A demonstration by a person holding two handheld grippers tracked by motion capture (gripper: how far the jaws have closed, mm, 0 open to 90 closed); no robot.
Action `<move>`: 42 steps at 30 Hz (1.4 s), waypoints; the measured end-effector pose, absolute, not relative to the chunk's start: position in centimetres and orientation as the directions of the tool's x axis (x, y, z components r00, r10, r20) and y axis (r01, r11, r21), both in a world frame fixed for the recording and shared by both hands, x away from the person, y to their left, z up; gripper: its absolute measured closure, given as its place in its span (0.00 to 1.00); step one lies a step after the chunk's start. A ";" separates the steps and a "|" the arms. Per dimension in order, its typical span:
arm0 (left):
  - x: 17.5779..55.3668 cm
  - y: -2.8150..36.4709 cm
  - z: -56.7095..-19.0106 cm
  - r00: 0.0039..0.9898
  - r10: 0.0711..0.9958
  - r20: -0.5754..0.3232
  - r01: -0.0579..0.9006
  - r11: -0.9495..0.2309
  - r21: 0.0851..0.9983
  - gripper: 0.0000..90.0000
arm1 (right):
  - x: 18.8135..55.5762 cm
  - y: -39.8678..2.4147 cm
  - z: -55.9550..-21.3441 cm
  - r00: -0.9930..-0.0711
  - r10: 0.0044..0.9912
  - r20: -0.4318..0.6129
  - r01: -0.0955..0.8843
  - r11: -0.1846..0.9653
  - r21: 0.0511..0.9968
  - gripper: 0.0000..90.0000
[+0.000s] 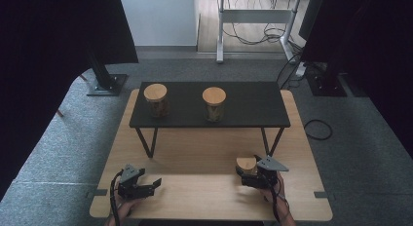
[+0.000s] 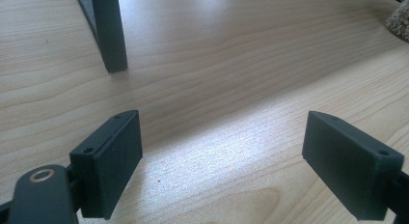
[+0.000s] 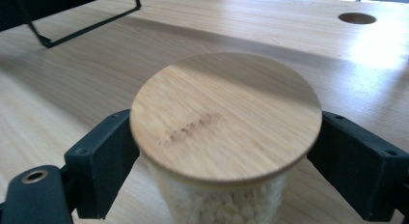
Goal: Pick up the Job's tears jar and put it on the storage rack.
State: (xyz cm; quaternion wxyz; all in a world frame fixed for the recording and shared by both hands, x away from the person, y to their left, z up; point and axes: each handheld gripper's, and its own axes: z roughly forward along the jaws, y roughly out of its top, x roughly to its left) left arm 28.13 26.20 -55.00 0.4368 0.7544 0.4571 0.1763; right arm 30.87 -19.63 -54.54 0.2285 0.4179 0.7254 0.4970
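Jars are the containers on show: three glass ones with round bamboo lids. Two stand on the black shelf riser at the far side of the worktop, the left jar and the middle jar well apart from each other, each with brownish contents that are too small and dim in the high view to name. The third jar stands on the worktop near the front right, between the fingers of the right gripper; through the glass below its lid small pale, whitish pieces show, perhaps grains or pellets, but what they are cannot be told. The lid overhangs and hides where the fingers meet the glass, so they flank the jar closely on both sides, set nearly as wide as the jar, and whether they press on it cannot be told. The jar's lower part is cut off at the bottom of the right gripper view. The left gripper rests near the front left of the worktop, its fingers spread wide with nothing between them but bare wood; one black leg of the riser stands ahead of it, and a sliver of the front jar's glass is cut off at the upper right corner.
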 end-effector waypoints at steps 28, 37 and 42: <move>28.1 26.2 -55.0 0.525 0.841 -0.131 0.535 -0.207 0.819 0.15 | 31.3 -18.2 -54.8 -0.510 0.860 0.013 0.385 0.215 0.897 0.27; 28.1 26.2 -55.0 0.528 0.839 -0.130 0.533 -0.208 0.820 0.15 | 31.2 -18.3 -54.5 -0.502 0.865 0.012 0.374 0.205 0.904 0.27; 28.1 26.1 -55.0 0.529 0.839 -0.129 0.533 -0.210 0.819 0.15 | 30.7 -18.5 -54.0 -0.517 0.856 0.021 0.353 0.190 0.916 0.27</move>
